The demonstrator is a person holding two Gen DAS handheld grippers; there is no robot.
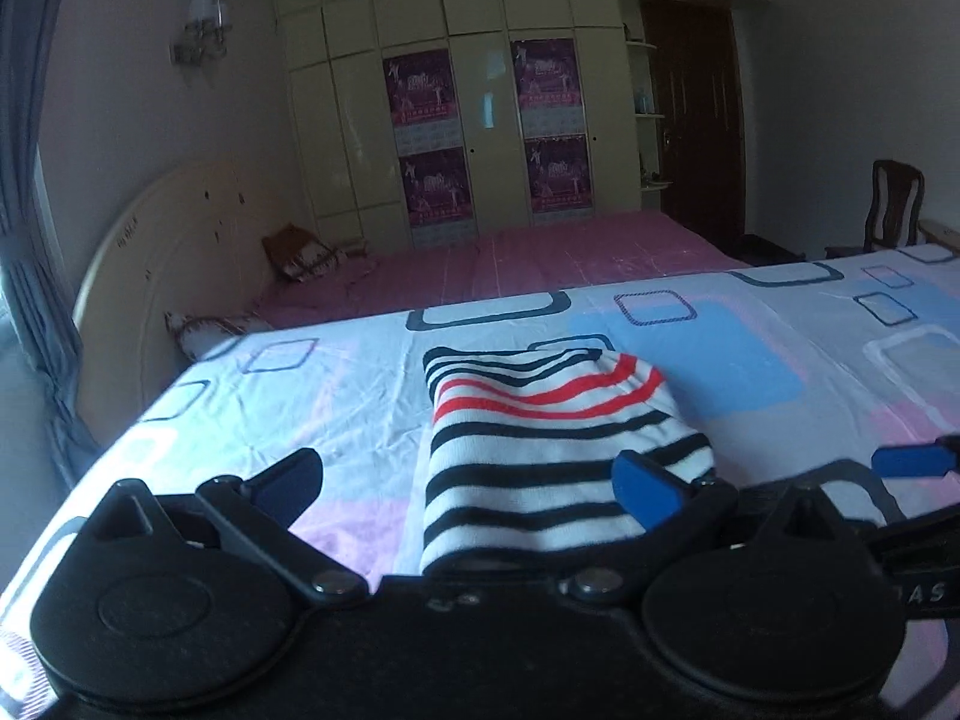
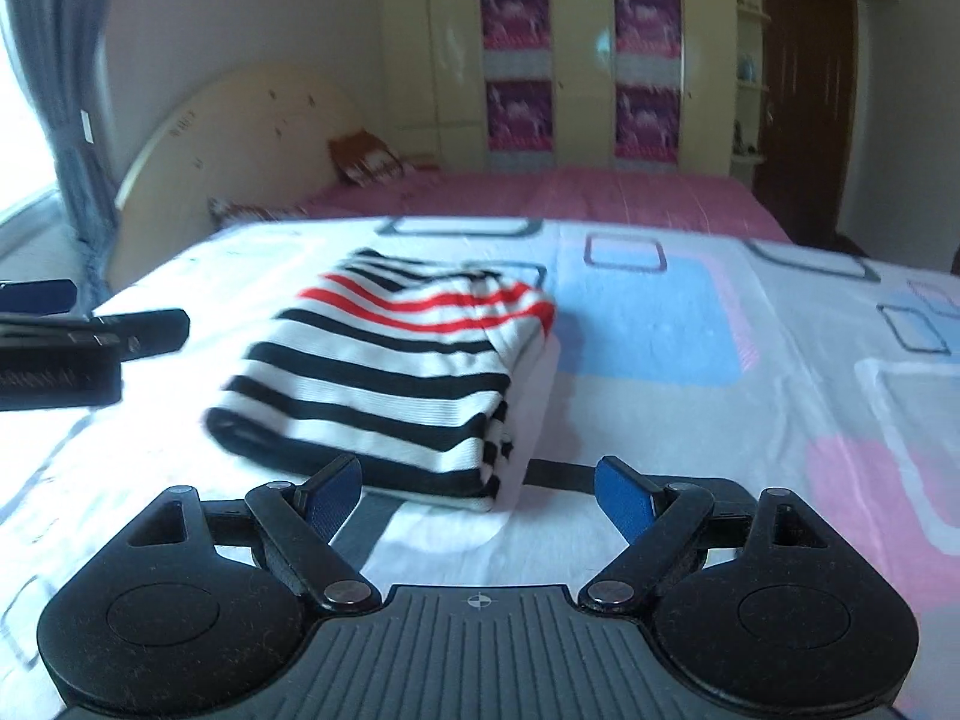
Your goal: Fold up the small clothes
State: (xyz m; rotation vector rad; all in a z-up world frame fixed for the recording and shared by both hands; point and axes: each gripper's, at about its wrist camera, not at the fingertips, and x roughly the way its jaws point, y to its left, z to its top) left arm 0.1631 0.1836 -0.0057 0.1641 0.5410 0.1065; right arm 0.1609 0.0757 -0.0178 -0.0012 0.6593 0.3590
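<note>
A folded garment [image 1: 540, 450] with black, white and red stripes lies flat on the patterned sheet [image 1: 720, 348]. My left gripper [image 1: 468, 486] stands open just short of its near end, and the pads do not press on the cloth. In the right wrist view the same folded garment [image 2: 390, 372] lies ahead and slightly left of my right gripper [image 2: 480, 492], which is open with nothing between its fingers. The left gripper [image 2: 90, 336] shows at the left edge of that view. A blue finger of the right gripper [image 1: 912, 459] shows at the right of the left wrist view.
The sheet-covered surface ends at a far edge [image 2: 480, 222]. Beyond it stands a bed with a pink cover [image 1: 510, 258] and a rounded headboard [image 1: 168, 252]. A wardrobe with posters [image 1: 480, 120], a dark door [image 1: 696, 120], a chair [image 1: 888, 210] and a curtain [image 1: 36, 180] line the room.
</note>
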